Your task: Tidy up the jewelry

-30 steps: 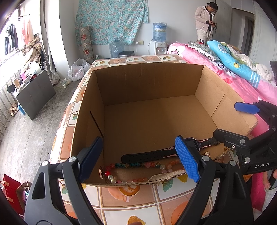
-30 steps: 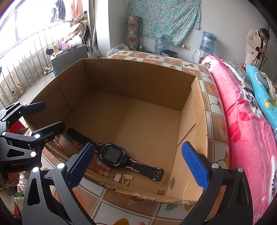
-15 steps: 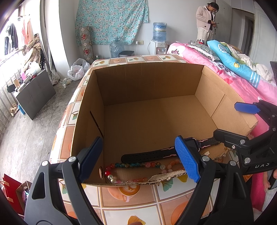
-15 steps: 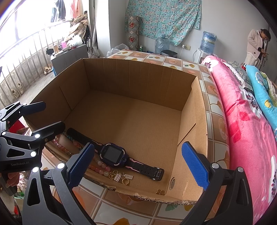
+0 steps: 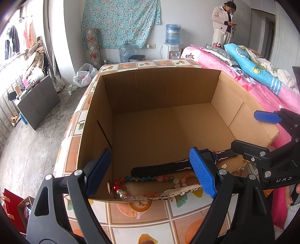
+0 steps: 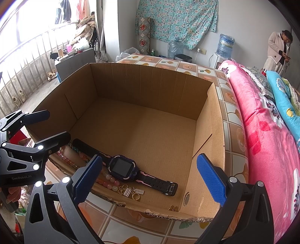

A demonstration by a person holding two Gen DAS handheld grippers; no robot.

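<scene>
Nothing has moved since a second ago: both my grippers hover at the cardboard box's (image 6: 210, 105) near wall. Left gripper (image 5: 150, 172) gapes wide, empty, above the bead bracelet (image 5: 150, 178). Right gripper (image 6: 148, 178) gapes wide, empty, above the smartwatch (image 6: 123, 168) and small gold pieces (image 6: 131, 192), perhaps rings.

Daylight pours in from my left through a barred window (image 6: 22, 71) onto the bare grey floor (image 5: 28, 142); ahead, a teal floral cloth (image 5: 120, 20) hangs on the pale wall (image 5: 189, 13), with a water dispenser (image 5: 171, 47) below it. A bed (image 6: 262, 135) under a pink flowered blanket runs along my right; a person (image 5: 224, 22) stands at its far end.
</scene>
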